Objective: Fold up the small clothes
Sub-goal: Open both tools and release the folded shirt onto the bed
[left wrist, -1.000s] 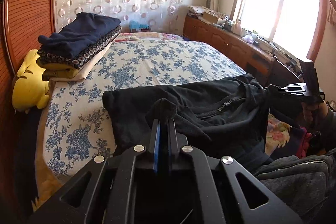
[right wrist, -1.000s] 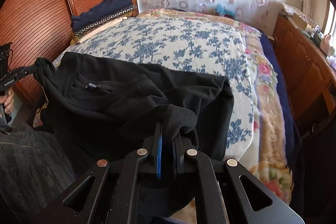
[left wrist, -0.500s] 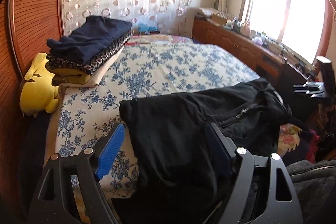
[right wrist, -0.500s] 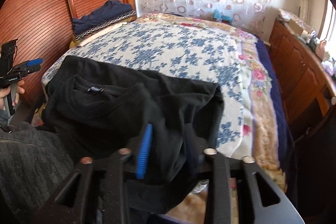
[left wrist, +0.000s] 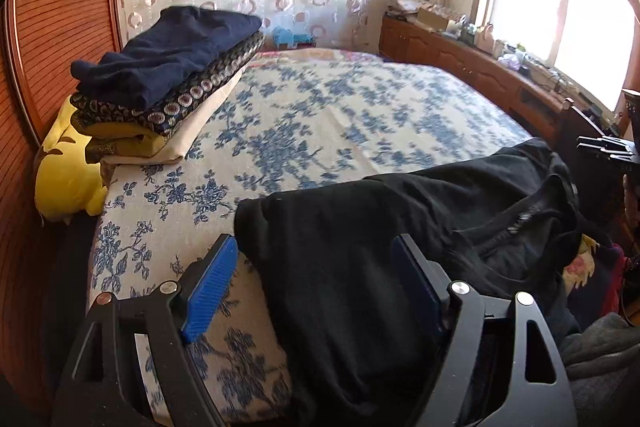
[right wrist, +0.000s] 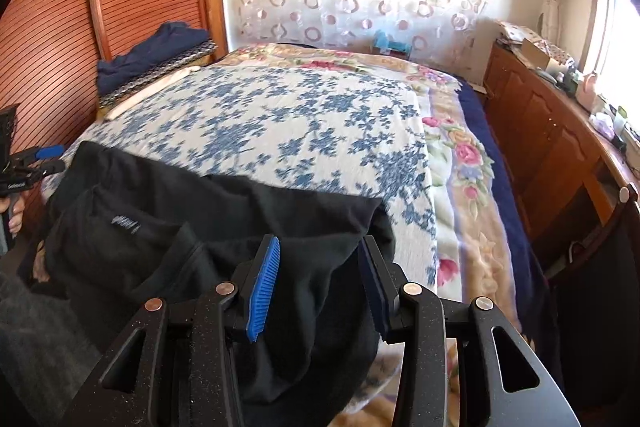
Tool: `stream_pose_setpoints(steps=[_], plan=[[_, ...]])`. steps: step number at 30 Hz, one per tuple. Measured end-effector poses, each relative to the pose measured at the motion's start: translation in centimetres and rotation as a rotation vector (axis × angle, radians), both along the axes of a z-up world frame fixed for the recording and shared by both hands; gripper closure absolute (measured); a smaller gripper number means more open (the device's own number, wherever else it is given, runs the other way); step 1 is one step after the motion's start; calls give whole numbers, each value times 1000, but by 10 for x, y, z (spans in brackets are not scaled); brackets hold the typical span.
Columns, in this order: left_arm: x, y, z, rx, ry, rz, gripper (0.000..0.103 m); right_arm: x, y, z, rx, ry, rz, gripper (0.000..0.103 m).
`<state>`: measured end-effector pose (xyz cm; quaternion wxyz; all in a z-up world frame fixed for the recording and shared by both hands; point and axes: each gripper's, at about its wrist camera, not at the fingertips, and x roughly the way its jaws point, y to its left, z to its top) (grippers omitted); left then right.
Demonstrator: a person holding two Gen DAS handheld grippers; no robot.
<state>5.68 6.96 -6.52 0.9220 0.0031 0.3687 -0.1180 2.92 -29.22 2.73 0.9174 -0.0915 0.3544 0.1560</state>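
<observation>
Black shirt [left wrist: 360, 267] overhangs the bed's [left wrist: 320, 115] near edge; left gripper [left wrist: 316, 287] fingers wide, right gripper [right wrist: 320, 279] fingers narrower, both empty.

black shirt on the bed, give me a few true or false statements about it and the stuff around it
1. The black shirt lies at the near edge of the bed. True.
2. The left gripper is clamped on the shirt. False: its jaws stand wide apart and the pads do not press on the cloth.
3. A pile of folded clothes sits by the wooden headboard. True.
4. The top item of that pile is white. False: it is dark navy.
5. The right gripper is open over the shirt. True.
6. The bedspread has a red striped pattern. False: it is pale with blue flowers.
</observation>
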Motion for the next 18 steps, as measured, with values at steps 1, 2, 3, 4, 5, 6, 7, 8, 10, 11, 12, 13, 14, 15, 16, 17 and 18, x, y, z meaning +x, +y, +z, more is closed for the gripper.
stream_pose_setpoints(steps=[1, 2, 3, 4, 5, 6, 7, 8, 10, 11, 12, 13, 14, 15, 16, 17, 18], plan=[[3, 1, -2, 3, 6, 6, 23, 6, 0, -4, 7, 4, -5, 60], [9, 4, -6, 9, 13, 18, 23, 13, 0, -8, 14, 11, -15, 60], [12, 5, -8, 12, 15, 24, 23, 21, -1, -12, 14, 19, -30, 60], [15, 7, -10, 14, 17, 30, 23, 29, -2, -17, 13, 28, -51, 60], [19, 10, -12, 14, 21, 41, 23, 37, -4, -22, 17, 38, -68, 60], [22, 12, -13, 13, 23, 48, 23, 44, -4, -25, 28, 45, -80, 60], [24, 14, -15, 12, 25, 55, 23, 50, -6, -29, 43, 41, -96, 60], [28, 16, -16, 11, 29, 62, 23, 54, -3, -29, 58, 40, -107, 60], [34, 19, -19, 12, 36, 70, 23, 66, -3, -35, 84, 62, -114, 60], [36, 20, -20, 12, 39, 74, 23, 72, -2, -38, 93, 75, -117, 60], [38, 20, -21, 13, 41, 76, 23, 77, -1, -42, 95, 88, -125, 60], [40, 20, -22, 14, 44, 77, 23, 82, 1, -45, 97, 102, -134, 60], [41, 20, -23, 16, 47, 78, 23, 86, 1, -47, 102, 114, -134, 61], [42, 20, -24, 18, 47, 79, 23, 88, 3, -49, 107, 120, -134, 61], [43, 20, -24, 16, 49, 81, 23, 92, 2, -49, 113, 122, -135, 61], [44, 21, -26, 11, 52, 82, 23, 96, 3, -50, 122, 126, -136, 63], [46, 21, -28, 7, 60, 84, 23, 98, 3, -50, 125, 127, -136, 68]])
